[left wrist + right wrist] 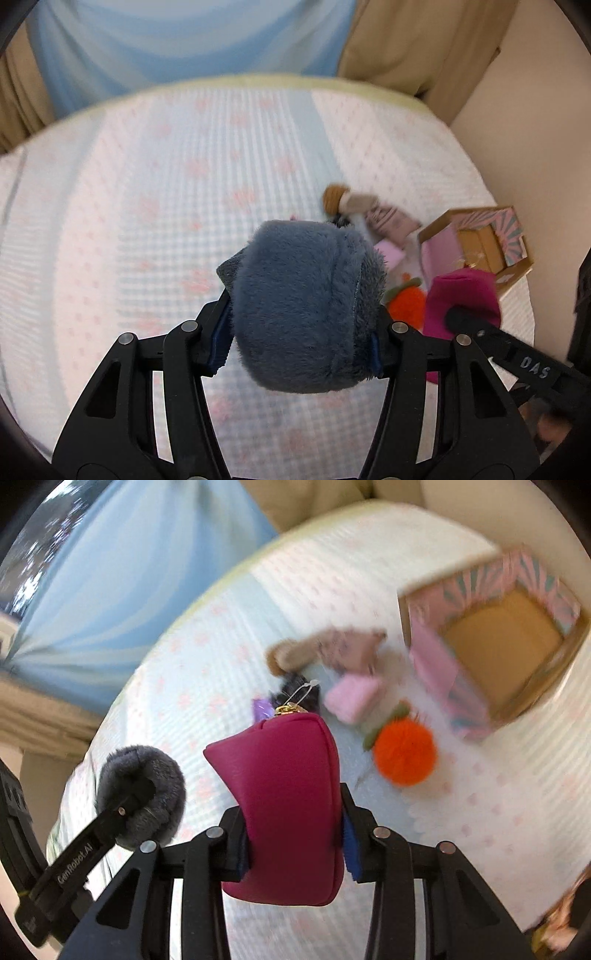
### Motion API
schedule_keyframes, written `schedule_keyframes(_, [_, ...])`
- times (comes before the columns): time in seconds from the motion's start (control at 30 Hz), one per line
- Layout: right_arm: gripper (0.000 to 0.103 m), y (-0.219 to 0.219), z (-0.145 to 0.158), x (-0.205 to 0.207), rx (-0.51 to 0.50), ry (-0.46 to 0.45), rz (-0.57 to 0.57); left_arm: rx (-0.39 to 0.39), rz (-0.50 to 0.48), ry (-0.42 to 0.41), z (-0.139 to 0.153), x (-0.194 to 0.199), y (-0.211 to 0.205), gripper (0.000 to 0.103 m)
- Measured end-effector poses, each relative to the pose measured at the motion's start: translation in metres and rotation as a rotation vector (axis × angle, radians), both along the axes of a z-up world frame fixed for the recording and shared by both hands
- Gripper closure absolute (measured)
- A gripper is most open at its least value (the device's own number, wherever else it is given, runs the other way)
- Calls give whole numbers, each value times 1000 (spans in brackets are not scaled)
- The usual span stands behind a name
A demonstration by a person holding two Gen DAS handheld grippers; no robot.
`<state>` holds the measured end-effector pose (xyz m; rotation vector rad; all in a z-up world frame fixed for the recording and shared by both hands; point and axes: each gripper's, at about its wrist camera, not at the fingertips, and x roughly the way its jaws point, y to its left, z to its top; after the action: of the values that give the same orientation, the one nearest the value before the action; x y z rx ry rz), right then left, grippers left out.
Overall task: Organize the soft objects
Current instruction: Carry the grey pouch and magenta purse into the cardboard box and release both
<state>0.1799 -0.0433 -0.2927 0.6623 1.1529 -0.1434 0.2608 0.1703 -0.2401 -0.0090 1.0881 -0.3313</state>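
While motion blur smears the bedspread [166,206], the left gripper [304,341] clamps a grey-blue plush pouch [303,306] that hides its fingertips. At three o'clock from it, the right gripper [293,843] pinches a magenta zip pouch [284,805]; its arm reads "DAS" in the left view, while the left arm reads "GenRobot.AI" in the right view. Toward one o'clock lie a blurred doll [328,650], an orange pompom [404,751] and an open cardboard box [498,642].

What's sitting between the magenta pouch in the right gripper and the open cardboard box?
In the right wrist view, the orange pompom lies on the bedspread between the magenta pouch and the cardboard box.
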Motion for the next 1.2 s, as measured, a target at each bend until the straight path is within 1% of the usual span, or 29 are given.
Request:
schedule_keyframes(0.03, [67, -1, 20, -3, -20, -15, 27, 2, 5, -21, 18, -7, -1, 50])
schedule_keyframes(0.07, [67, 4, 35, -2, -38, -28, 47, 2, 7, -34, 29, -12, -2, 50])
schedule_keyframes(0.1, [67, 1, 57, -8, -61, -49, 78, 3, 12, -47, 41, -17, -4, 50])
schedule_keyframes(0.17, [67, -6, 86, -14, -89, -84, 116, 0, 26, -64, 59, -26, -8, 50])
schedule_keyframes(0.2, [67, -4, 93, -13, -101, -95, 127, -6, 35, -69, 68, -31, -11, 50])
schedule_keyframes(0.23, [67, -11, 109, -17, -119, -114, 146, -15, 45, -74, 76, -35, -16, 50])
schedule_keyframes(0.37, [67, -40, 145, -36, -163, -170, 184, -36, 66, -92, 99, -50, -47, 50])
schedule_keyframes(0.4, [67, -45, 149, -38, -164, -179, 188, -36, 68, -99, 103, -52, -58, 50])
schedule_keyframes(0.5, [67, -78, 164, -44, -168, -198, 203, -43, 93, -121, 115, -64, -93, 50])
schedule_keyframes(0.57, [67, -103, 163, -42, -180, -202, 222, -62, 107, -122, 119, -69, -121, 50])
schedule_keyframes(0.63, [67, -126, 167, -44, -201, -202, 237, -60, 107, -121, 119, -72, -152, 50])
schedule_keyframes(0.7, [67, -155, 167, -42, -218, -200, 251, -55, 107, -110, 114, -73, -183, 50])
schedule_keyframes(0.87, [67, -219, 159, -34, -266, -166, 268, -83, 101, -49, 89, -66, -255, 50])
schedule_keyframes(1.0, [67, -265, 141, -24, -277, -113, 270, -69, 70, -12, 67, -58, -300, 50])
schedule_keyframes(1.2, [67, -313, 103, -11, -266, -36, 256, -20, -6, 70, 28, -37, -357, 50])
